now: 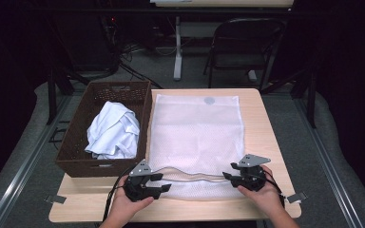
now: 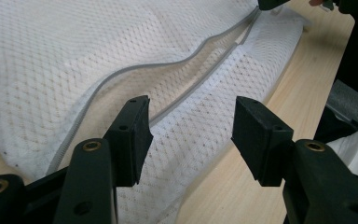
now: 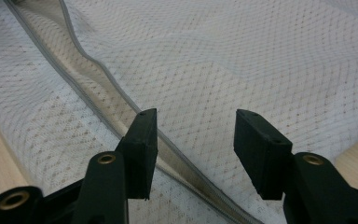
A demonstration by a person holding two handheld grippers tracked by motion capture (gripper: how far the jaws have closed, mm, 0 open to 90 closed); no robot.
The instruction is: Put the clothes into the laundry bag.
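Observation:
A white mesh laundry bag (image 1: 197, 128) lies flat on the wooden table (image 1: 266, 137), its grey zipper (image 1: 190, 175) unzipped along the near edge and gaping in a wavy line. My left gripper (image 1: 164, 183) hovers at the bag's near left corner. In the left gripper view its jaws (image 2: 191, 126) stand apart over the mesh (image 2: 74, 46) beside the zipper (image 2: 168, 63), pinching nothing. My right gripper (image 1: 228, 176) sits at the near right corner. Its jaws (image 3: 193, 135) are also open above the mesh (image 3: 237, 56), with the zipper (image 3: 98, 70) passing under the left pad.
A brown woven basket (image 1: 76, 128) stands on the table's left side, holding a crumpled white cloth (image 1: 114, 130). A folding chair (image 1: 242, 47) and a desk leg stand beyond the far edge. Bare wood (image 2: 303, 93) shows right of the bag.

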